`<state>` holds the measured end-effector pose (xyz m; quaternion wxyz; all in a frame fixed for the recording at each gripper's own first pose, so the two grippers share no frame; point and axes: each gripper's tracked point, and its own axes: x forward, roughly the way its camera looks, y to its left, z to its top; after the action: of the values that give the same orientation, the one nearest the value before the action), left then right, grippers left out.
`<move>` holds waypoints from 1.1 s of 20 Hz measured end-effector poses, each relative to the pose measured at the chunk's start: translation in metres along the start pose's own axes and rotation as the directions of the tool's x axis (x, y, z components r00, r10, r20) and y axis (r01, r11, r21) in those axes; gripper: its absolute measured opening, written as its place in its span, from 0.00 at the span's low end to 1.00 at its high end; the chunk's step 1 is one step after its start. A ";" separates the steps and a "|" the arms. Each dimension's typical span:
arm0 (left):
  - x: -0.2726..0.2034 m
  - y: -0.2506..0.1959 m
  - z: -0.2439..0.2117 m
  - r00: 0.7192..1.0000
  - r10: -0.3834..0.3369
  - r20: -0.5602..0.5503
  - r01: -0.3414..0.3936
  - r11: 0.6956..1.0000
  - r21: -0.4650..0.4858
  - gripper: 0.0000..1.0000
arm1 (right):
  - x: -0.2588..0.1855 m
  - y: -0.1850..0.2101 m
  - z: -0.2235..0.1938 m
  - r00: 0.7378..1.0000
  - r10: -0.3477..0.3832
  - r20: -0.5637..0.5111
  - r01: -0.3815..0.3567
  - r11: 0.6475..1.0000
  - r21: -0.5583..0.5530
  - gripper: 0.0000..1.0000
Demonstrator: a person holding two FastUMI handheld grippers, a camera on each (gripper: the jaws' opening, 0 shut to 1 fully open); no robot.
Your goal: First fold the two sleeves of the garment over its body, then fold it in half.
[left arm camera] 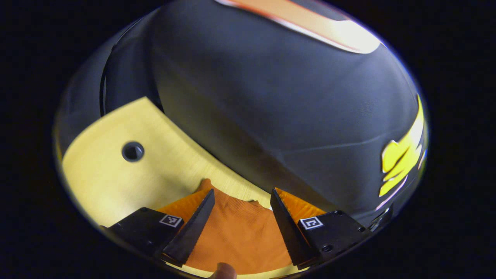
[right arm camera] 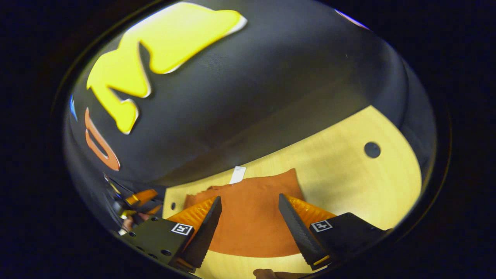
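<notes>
Hovering low over the pale yellow wooden surface (left arm camera: 116, 174), the left gripper (left arm camera: 242, 217) is held with its fingers spread apart, nothing clamped between them. Framed in that gap is the rust-orange ribbed knit garment (left arm camera: 240, 232), lying flat on the surface and reaching away from the gripper toward the booth's dark wall. In the right gripper view the same garment (right arm camera: 252, 209) is seen spread ahead of the right gripper (right arm camera: 250, 221), whose fingers are likewise parted and empty. A small white tag (right arm camera: 237, 174) is seen at the garment's far edge, near the wall, and a round dark hole (right arm camera: 372, 149) is set in the surface well apart to one side. Cloth lies directly ahead of and below each gripper, so neither is clearly nearer. Whether the sleeves are already folded cannot be told. A descent straight down onto the near edge is judged to be called for.
</notes>
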<state>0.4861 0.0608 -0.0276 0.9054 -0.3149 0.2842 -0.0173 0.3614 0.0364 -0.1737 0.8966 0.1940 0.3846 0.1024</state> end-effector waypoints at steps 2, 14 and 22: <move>-0.039 -0.016 0.001 0.999 0.015 0.039 -0.019 0.994 0.107 0.98 | -0.021 0.010 0.003 0.998 -0.037 0.058 0.041 0.995 -0.086 0.95; -0.240 -0.066 -0.069 0.952 0.004 0.306 -0.135 0.903 0.408 0.98 | -0.165 0.070 -0.042 0.915 -0.065 0.398 0.250 0.866 -0.433 0.97; -0.325 -0.084 -0.136 0.922 -0.020 0.387 -0.182 0.859 0.479 0.98 | -0.234 0.063 -0.131 0.871 -0.095 0.482 0.330 0.839 -0.432 0.94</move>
<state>0.1546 -0.0147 0.0980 0.9934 -0.0510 0.1026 0.0087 0.1036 0.0502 -0.0769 0.9847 -0.0727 0.1505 0.0488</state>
